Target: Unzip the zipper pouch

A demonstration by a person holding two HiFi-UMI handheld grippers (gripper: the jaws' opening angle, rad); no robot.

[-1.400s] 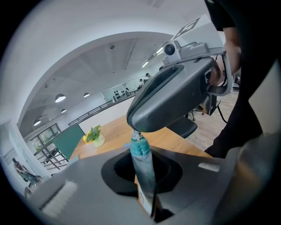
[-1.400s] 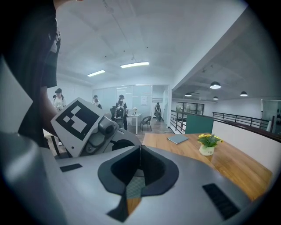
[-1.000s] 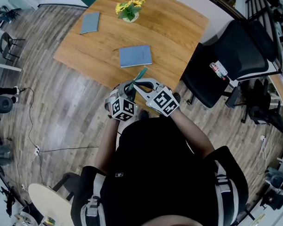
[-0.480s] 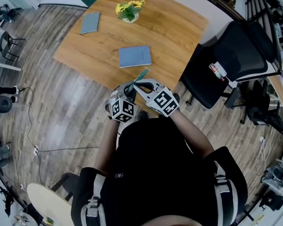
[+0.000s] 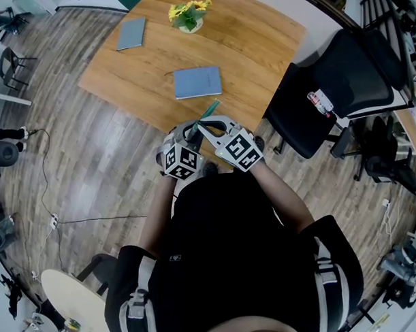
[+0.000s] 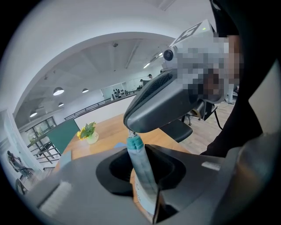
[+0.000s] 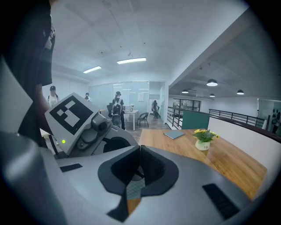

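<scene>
A teal zipper pouch (image 5: 209,112) stands on edge in the air just over the near edge of the wooden table (image 5: 258,44). In the left gripper view the pouch (image 6: 141,169) runs upright between the jaws, and my left gripper (image 6: 139,153) is shut on it. My right gripper (image 6: 131,130) comes in from above and its tip sits on the pouch's top end, pinching the small metal zipper pull. Seen in its own view, my right gripper (image 7: 139,150) has its jaws pressed together, with teal fabric (image 7: 134,189) showing below them. Both grippers (image 5: 193,130) are close together in front of the person's chest.
On the table lie a blue notebook (image 5: 197,82), a second notebook (image 5: 132,33) at the far left, and a small pot of yellow flowers (image 5: 188,16). A black office chair (image 5: 341,82) stands to the right of the table. Cables lie on the wood floor (image 5: 87,217) at the left.
</scene>
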